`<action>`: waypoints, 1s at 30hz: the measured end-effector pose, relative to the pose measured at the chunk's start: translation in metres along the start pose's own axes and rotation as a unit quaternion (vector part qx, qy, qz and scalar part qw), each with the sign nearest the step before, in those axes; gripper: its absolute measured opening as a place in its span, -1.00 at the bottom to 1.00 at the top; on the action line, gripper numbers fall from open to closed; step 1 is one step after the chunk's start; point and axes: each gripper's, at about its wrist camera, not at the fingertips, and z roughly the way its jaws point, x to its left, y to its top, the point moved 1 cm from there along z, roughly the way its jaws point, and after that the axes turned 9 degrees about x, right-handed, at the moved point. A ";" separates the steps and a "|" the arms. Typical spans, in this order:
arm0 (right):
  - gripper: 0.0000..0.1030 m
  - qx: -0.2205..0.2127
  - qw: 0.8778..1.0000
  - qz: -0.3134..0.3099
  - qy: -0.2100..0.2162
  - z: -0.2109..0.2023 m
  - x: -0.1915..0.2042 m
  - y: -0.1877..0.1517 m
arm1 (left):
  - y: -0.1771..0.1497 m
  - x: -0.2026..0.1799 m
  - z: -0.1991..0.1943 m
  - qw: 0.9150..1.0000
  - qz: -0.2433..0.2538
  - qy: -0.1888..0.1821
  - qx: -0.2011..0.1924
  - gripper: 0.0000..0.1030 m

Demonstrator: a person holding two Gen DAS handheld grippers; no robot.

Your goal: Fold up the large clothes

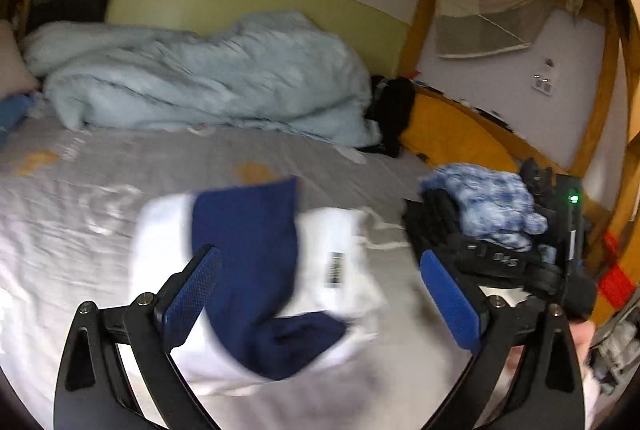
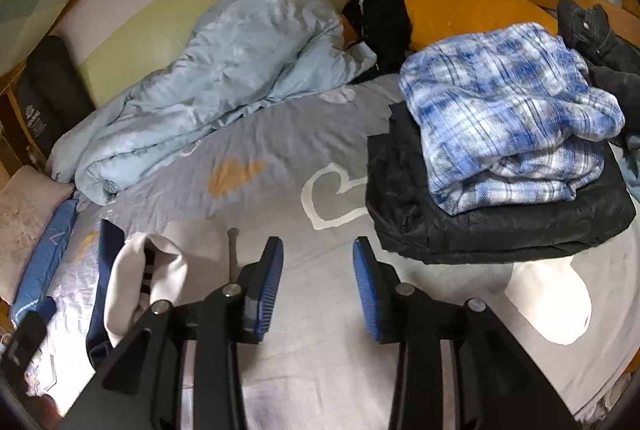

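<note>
At 9 o'clock on the grey bedsheet [image 2: 280,165] a pale blue quilt [image 2: 216,77] lies bunched along the wall. The white and navy garment [image 1: 256,270] lies on the sheet at 6 o'clock of the left view, blurred, below the left gripper [image 1: 320,294], whose 2 blue pads stand spread wide and touch nothing. The right gripper [image 2: 318,282] is partly parted over bare sheet, nothing between its pads. At 3 o'clock a blue plaid blanket [image 2: 508,109] rests folded on a black jacket [image 2: 480,226].
</note>
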 end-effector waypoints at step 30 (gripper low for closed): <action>-0.90 0.066 0.986 -0.153 -0.002 0.088 0.092 -0.059 | -0.086 0.139 0.073 0.980 -0.168 0.016 0.104 1.00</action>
